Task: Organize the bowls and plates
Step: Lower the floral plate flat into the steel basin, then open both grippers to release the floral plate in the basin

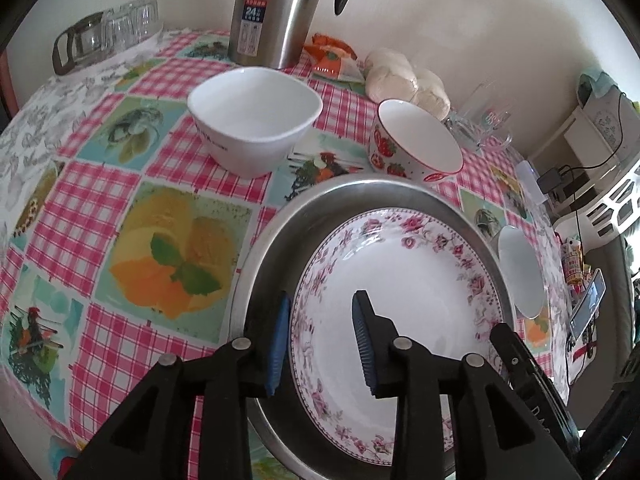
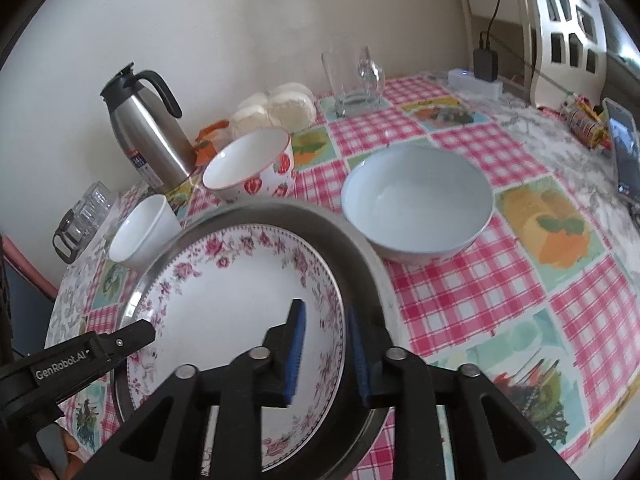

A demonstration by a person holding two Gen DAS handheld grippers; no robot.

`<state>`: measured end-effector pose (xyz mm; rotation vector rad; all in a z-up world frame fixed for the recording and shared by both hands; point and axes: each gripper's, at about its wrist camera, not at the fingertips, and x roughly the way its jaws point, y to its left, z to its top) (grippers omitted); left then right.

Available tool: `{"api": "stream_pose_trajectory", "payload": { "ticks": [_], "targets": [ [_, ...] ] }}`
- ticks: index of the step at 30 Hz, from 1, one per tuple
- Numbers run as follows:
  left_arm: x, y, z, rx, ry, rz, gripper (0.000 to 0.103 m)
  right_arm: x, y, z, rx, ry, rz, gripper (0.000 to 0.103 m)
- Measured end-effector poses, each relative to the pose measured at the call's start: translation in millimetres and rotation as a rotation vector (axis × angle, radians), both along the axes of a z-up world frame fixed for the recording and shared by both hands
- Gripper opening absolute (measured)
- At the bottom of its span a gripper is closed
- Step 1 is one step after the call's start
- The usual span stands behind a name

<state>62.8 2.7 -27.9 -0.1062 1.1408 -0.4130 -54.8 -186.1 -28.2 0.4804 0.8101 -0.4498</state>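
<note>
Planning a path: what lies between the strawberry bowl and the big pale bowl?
Only bare checkered tablecloth between strawberry bowl and pale bowl, in the right wrist view.

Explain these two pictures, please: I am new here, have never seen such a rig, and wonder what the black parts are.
There is no robot here. A person holds a two-finger gripper in each hand, and a fisheye camera on each looks along its fingers. One picture is taken from the left gripper, the other from the right gripper. The black parts with blue pads are those fingers.

On the pink checked tablecloth stands a round steel tray with a white plate rimmed in pink flowers in it. Behind it are a white squarish bowl, a strawberry-patterned bowl, a pale blue bowl and a steel thermos jug.

Each gripper straddles one side of the plate's rim. The left one is open. Whether the right one grips, I cannot tell.
</note>
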Motion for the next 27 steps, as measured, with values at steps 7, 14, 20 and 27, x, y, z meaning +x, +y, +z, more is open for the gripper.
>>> {"api": "stream_pose_trajectory", "payload": {
  "ticks": [7,14,20,27],
  "targets": [
    [-3.1,-2.1,4.3,0.016,-0.037,-0.008,0.035,-3.8,-3.0,5.8,-0.003,-0.02,-0.005,0.028],
    [-13.3,-10.8,19.4,0.065,-0.117,-0.035,0.059,-4.8,3.1,12.2,-0.048,-0.032,0.008,0.057],
    [-13.5,-13.0,20.4,0.102,-0.137,-0.033,0.081,-6.3,3.1,14.0,-0.06,-0.042,0.009,0.072],
    [-13.2,-12.0,13.9,0.144,-0.135,-0.024,0.085,-7.5,1.6,13.7,-0.069,-0.045,0.007,0.082]
  ]
}}
